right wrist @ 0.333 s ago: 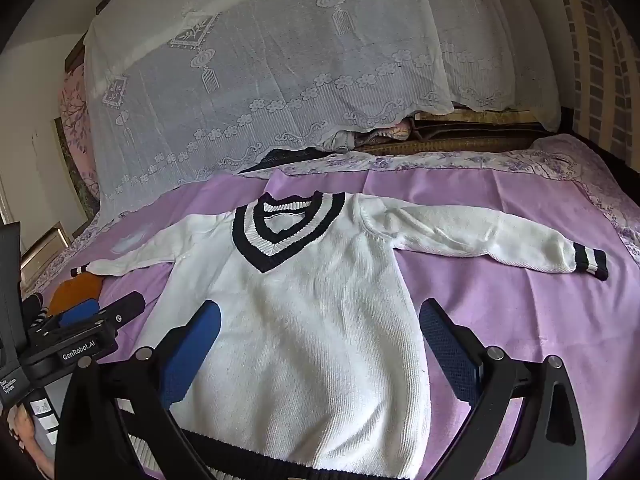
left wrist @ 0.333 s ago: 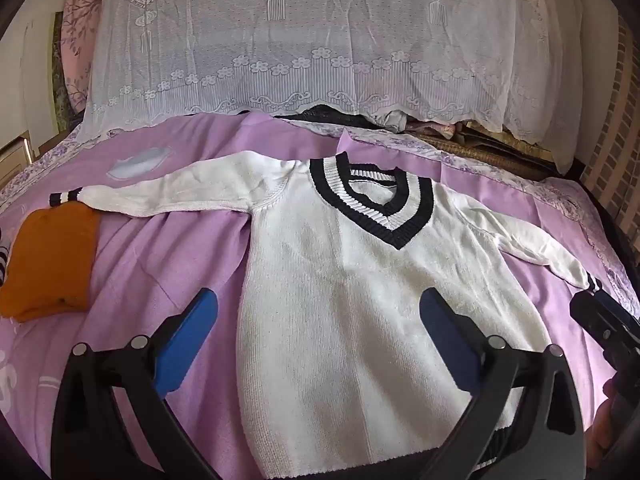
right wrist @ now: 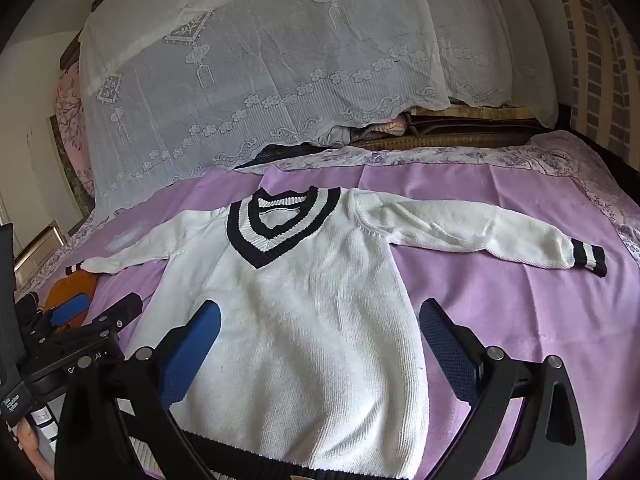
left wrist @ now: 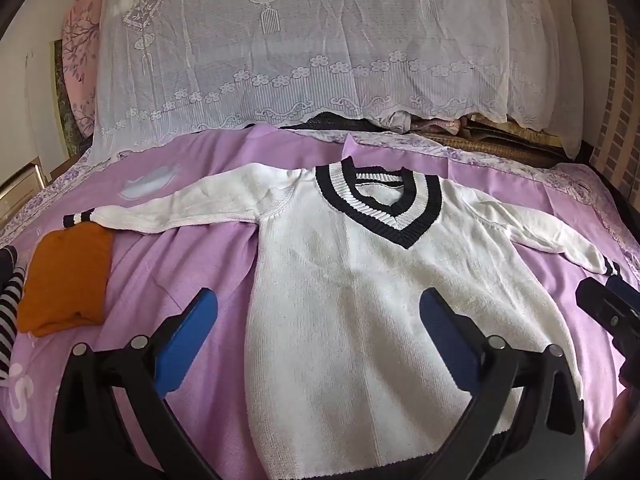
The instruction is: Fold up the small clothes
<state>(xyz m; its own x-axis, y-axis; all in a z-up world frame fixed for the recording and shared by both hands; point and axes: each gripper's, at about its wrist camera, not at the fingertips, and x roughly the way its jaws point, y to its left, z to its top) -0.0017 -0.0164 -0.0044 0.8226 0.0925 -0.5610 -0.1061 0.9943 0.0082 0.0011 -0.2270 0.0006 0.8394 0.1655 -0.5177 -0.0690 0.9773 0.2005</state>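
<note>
Above the hem, the left gripper (left wrist: 316, 344) and right gripper (right wrist: 318, 350) hover with jaws spread wide over a white sweater (left wrist: 360, 300) lying flat on the purple bedspread (right wrist: 500, 308), collar pointing away, sleeves outstretched sideways, beside a folded orange garment (left wrist: 68, 284) and striped cloth (left wrist: 10, 312).

A bed (left wrist: 168, 264) spread with a lilac sheet fills the room's middle; a floral-printed band (right wrist: 440, 158) runs along its far edge. Beyond that edge a white lace cloth (left wrist: 320, 48) drapes over a tall stack, with folded bedding (right wrist: 460, 128) showing beneath its hem. A brick-patterned wall (right wrist: 592, 60) rises at the right, a pale wall (left wrist: 36, 92) at the left. Daylight falls softly.
</note>
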